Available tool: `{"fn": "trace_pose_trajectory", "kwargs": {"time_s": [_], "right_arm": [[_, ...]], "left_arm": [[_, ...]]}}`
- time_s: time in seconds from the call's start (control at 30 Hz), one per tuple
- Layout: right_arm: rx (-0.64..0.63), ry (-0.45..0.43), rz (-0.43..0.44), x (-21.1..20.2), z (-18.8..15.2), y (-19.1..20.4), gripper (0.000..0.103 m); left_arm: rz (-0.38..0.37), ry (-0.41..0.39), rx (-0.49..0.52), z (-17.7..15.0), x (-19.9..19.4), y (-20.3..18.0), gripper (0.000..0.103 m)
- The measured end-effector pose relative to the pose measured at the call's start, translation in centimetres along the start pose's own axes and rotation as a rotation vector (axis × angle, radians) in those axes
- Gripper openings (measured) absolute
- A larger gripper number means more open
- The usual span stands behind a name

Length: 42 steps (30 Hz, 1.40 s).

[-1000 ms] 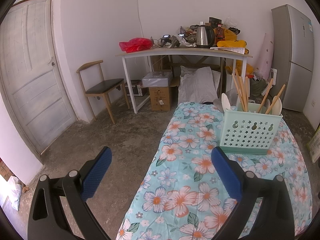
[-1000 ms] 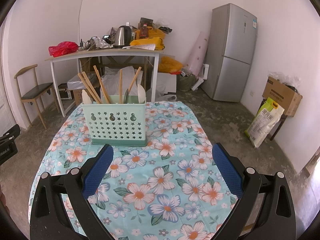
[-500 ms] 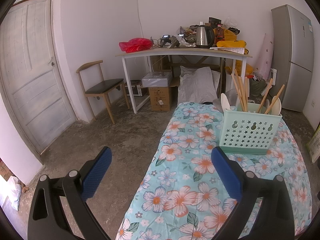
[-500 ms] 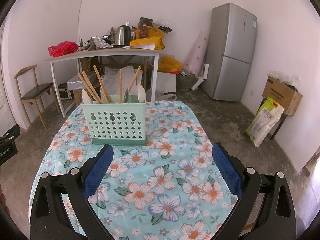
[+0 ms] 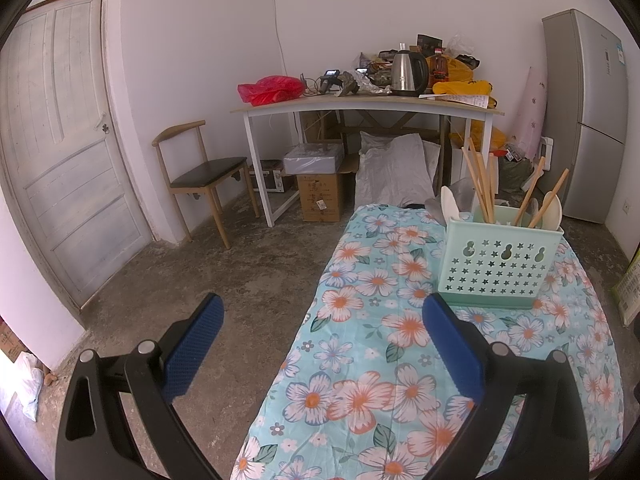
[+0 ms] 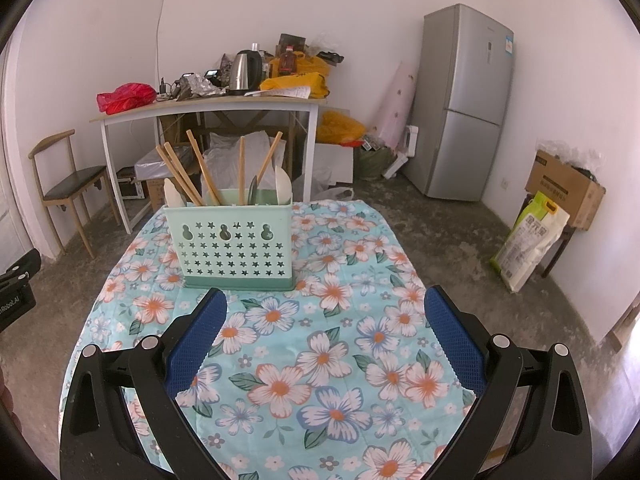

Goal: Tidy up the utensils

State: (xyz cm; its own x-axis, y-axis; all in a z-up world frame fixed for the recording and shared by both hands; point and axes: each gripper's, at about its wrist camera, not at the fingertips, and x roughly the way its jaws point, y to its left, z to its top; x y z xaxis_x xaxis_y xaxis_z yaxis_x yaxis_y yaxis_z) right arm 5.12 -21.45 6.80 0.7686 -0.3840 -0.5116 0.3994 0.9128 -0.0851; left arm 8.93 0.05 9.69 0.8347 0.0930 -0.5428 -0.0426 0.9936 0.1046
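Observation:
A mint-green perforated utensil holder (image 6: 236, 246) stands on the floral tablecloth (image 6: 320, 360); it also shows in the left wrist view (image 5: 496, 266). Wooden chopsticks (image 6: 202, 172) and white spoons (image 6: 282, 186) stand upright in it. My right gripper (image 6: 324, 328) is open and empty, just in front of the holder. My left gripper (image 5: 320, 340) is open and empty, over the table's left edge, with the holder ahead to its right. The left gripper's body shows at the left edge of the right wrist view (image 6: 16, 284).
A white desk (image 5: 360, 106) piled with a kettle, bags and clutter stands behind the table. A wooden chair (image 5: 200, 172) and a door (image 5: 60, 140) are to the left. A grey fridge (image 6: 464, 100) and boxes (image 6: 560, 188) are to the right.
The left gripper view has shifted slightly, the holder sitting a little lower and nearer. The right gripper has not visibly moved. Both stay open and empty.

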Motion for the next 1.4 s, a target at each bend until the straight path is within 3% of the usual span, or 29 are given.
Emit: {"fn": "trace_pose_trajectory", "kwargs": {"time_s": [1.4], "right_arm": [[0.001, 0.002, 0.004, -0.08, 0.08, 0.16, 0.095]], "left_arm": [[-0.001, 0.001, -0.001, 0.01, 0.01, 0.08, 0.097]]}}
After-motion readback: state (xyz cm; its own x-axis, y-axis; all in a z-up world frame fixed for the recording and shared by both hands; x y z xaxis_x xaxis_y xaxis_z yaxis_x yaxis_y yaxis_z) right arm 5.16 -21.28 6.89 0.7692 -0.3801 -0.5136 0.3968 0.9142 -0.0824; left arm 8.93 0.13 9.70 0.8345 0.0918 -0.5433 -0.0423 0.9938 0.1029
